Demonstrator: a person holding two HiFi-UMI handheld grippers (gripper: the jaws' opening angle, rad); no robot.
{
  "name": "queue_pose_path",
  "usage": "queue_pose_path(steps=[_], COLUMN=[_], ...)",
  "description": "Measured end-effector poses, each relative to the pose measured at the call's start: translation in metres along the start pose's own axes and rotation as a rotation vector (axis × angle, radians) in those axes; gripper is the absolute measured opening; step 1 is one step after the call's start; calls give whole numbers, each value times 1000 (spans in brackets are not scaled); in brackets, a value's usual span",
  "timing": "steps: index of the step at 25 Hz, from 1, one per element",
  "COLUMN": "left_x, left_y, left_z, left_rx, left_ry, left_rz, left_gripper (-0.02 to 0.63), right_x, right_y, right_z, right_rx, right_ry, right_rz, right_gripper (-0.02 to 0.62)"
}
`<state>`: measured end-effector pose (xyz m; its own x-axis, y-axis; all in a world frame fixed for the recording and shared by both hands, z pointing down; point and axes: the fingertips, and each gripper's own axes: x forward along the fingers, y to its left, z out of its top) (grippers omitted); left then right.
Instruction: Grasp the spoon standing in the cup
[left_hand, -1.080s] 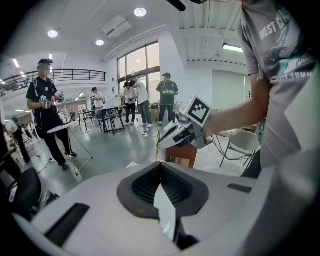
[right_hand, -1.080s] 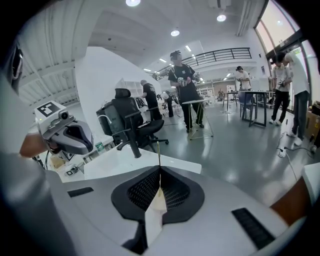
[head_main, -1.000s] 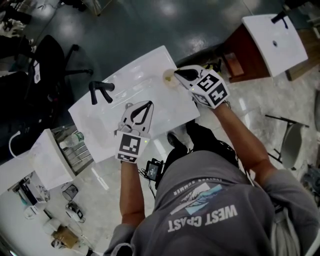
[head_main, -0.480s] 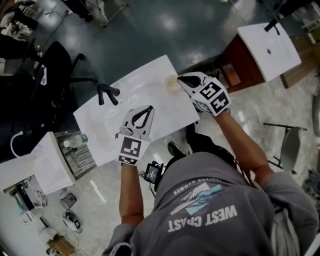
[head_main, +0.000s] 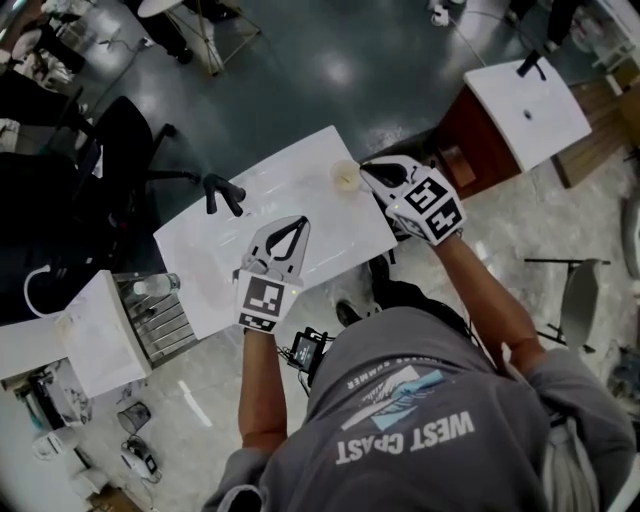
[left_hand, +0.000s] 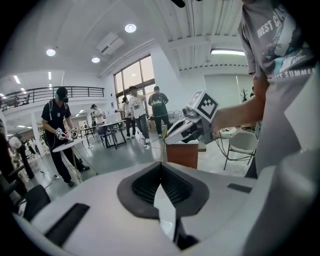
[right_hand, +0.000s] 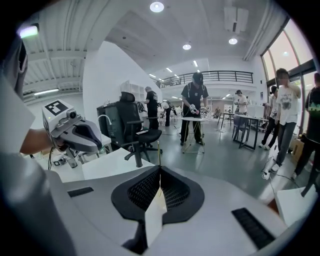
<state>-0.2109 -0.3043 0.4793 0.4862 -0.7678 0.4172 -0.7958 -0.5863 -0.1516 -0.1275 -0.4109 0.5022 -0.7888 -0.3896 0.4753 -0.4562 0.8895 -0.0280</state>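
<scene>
White plastic left gripper (head_main: 299, 224) and right gripper (head_main: 369, 171) hover over white rectangular table (head_main: 205, 270), jaws pressed together; pale round cup (head_main: 345, 177) beside right.

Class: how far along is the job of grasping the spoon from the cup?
Done: the right tongs sit close beside the cup on the white table. In hand: nothing; both tongs are shut and empty, the left tongs over mid-table. Left: opening and closing on the spoon, which I cannot make out here.
</scene>
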Motion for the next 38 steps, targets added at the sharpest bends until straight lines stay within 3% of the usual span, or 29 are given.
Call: queue_pose_path(steps=[16, 38], left_x=[-23, -40], left_y=[-12, -23], left_z=[19, 19], left_rx=[44, 68], left_ry=[-55, -61], left_rz=[9, -2], left_gripper=[2, 2], right_x=[-39, -61], right_y=[21, 42], right_z=[20, 36], right_rx=[-69, -117], right_ry=[-29, -50], right_rz=[-44, -63], right_gripper=[34, 34])
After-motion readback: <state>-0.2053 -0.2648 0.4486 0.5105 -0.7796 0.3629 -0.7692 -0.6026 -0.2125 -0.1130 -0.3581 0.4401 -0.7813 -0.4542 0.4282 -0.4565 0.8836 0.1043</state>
